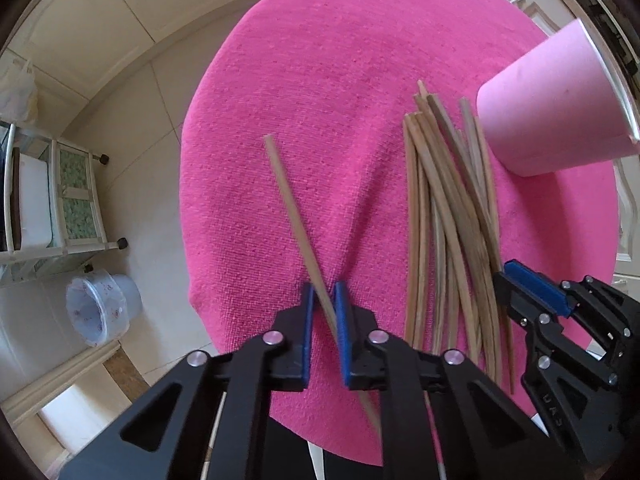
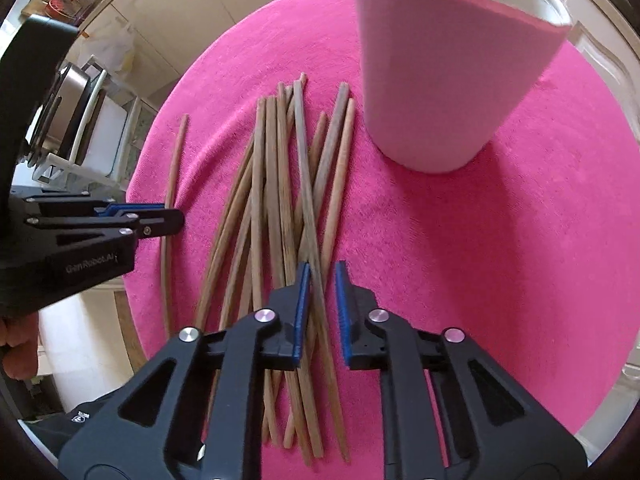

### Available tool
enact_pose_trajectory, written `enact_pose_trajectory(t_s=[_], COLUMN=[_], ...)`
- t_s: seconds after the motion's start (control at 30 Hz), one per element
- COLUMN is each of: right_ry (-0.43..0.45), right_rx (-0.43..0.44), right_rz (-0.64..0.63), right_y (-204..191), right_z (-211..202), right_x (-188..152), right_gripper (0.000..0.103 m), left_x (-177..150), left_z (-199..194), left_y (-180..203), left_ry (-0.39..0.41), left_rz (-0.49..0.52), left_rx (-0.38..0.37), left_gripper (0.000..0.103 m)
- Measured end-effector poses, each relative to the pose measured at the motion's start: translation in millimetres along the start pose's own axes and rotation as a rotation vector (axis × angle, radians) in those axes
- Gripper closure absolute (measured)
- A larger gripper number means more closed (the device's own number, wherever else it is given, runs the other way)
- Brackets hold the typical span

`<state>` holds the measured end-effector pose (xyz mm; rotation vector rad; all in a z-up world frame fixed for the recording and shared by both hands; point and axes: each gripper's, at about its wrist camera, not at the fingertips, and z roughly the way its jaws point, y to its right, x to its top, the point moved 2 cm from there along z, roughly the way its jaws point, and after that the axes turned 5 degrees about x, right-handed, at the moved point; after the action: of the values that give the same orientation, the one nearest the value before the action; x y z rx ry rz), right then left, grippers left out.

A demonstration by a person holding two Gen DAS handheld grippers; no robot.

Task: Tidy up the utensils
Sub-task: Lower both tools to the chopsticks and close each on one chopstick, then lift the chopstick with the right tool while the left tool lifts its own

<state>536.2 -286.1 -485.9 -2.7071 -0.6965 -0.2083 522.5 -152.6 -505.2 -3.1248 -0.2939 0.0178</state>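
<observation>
A single wooden chopstick (image 1: pixel 294 220) lies apart on the pink cloth (image 1: pixel 328 80); it also shows in the right wrist view (image 2: pixel 173 176). My left gripper (image 1: pixel 323 300) straddles its near part with blue pads slightly apart, not clamped. A pile of several chopsticks (image 1: pixel 448 216) lies beside an upright pink cup (image 1: pixel 552 104). In the right wrist view my right gripper (image 2: pixel 322 280) is open over the pile (image 2: pixel 288 184), one stick passing between its pads. The cup (image 2: pixel 440 68) stands just beyond the pile.
The cloth covers a small round table (image 2: pixel 520 240). On the floor to the left stand a shelf rack (image 1: pixel 48 200) and a pale plastic bin (image 1: pixel 100 308). Cream cabinets (image 1: pixel 100 8) line the back. The right gripper's body (image 1: pixel 560 320) sits beside the pile.
</observation>
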Motion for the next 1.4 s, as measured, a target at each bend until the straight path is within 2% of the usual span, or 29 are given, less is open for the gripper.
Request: enact_pose_trajectory(t_s=[0.1, 0.43, 0.67, 0.93, 1.13, 1.23, 1.4], right_ry=[-0.004, 0.008, 0.083, 0.258, 0.407, 0.483, 0.612], right_rx=[0.002, 0.049, 0.116, 0.229, 0.285, 0.299, 0.269], right_rz=[-0.003, 0.037, 0.012, 0.001, 0.045, 0.079, 0.125], right_y=[-2.6, 12.5, 14.8, 6.9, 15.4, 25.2, 46.0], right_z=[1.2, -20.3, -58.5, -122.9, -169.8, -184.3, -199.0], right_x=[3.7, -11.1, -17.7, -2.5, 14.6, 27.6, 58.3], right_gripper=[0.097, 0.097, 0.097, 0.097, 0.097, 0.097, 0.097], left_x=[-0.6, -7.4, -10.8, -1.4, 14.6, 32.1, 61.4], left_z=[-1.6, -19.9, -54.7, -126.7, -172.9, -198.8, -226.7], left_y=[-1.9, -3.7, 4.5, 26.9, 49.6, 64.1, 88.1], left_ry=[0.006, 0.069, 0.144, 0.270, 0.364, 0.423, 0.536], left_rz=[-0.014, -0.016, 0.033, 0.121, 0.156, 0.163, 0.188], left_rx=[-0.013, -0.108, -0.184, -0.263, -0.336, -0.388, -0.409], left_gripper=[0.098, 0.098, 0.098, 0.098, 0.098, 0.098, 0.098])
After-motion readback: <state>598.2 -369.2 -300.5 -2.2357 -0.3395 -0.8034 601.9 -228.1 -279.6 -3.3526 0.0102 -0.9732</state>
